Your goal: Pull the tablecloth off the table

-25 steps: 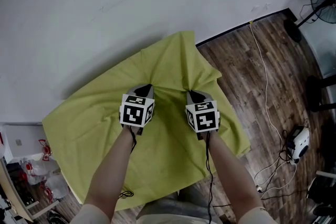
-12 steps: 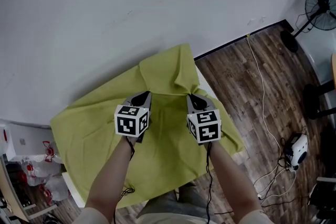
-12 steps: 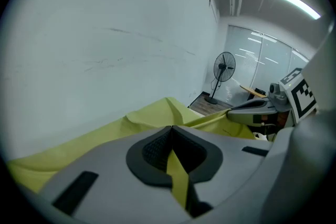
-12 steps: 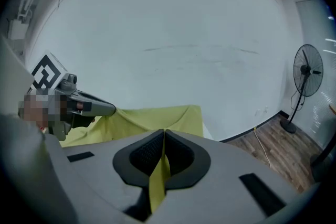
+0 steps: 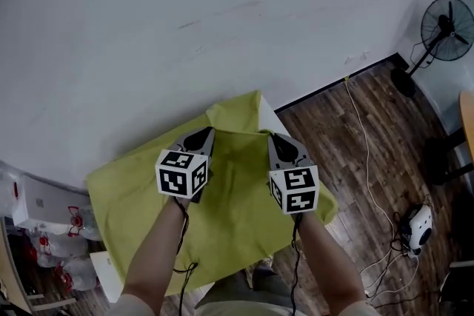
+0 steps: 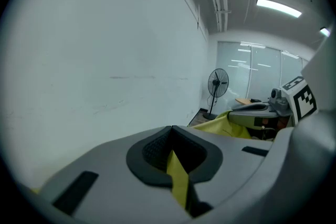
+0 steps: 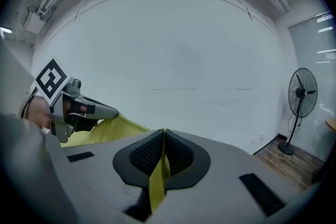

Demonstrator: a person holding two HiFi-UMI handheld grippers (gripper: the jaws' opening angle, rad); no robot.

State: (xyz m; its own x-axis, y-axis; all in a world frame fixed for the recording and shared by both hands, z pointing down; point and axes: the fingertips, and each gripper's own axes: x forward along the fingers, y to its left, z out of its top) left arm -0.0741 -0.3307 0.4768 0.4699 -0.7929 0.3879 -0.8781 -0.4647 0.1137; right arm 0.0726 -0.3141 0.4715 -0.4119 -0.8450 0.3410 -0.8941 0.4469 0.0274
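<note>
The yellow-green tablecloth (image 5: 222, 196) is lifted and bunched over the white table (image 5: 111, 279), whose bare corners show at the far side and near left. My left gripper (image 5: 204, 134) is shut on a fold of the cloth (image 6: 178, 178), raised toward the wall. My right gripper (image 5: 275, 138) is shut on another fold (image 7: 157, 178). A taut edge of cloth spans between the two grippers. Each gripper view shows a thin strip of cloth pinched between closed jaws, and the other gripper (image 6: 268, 113) (image 7: 68, 107) beside it.
A white wall (image 5: 185, 26) stands right behind the table. Wooden floor (image 5: 370, 137) lies to the right, with a cable, a standing fan (image 5: 444, 22) and a small white device (image 5: 418, 227). Clutter and bags (image 5: 59, 248) sit at the left.
Both grippers have risen and drawn back toward me with the cloth. The far edge has folded over and slid nearer, and bare table shows at the far corner.
</note>
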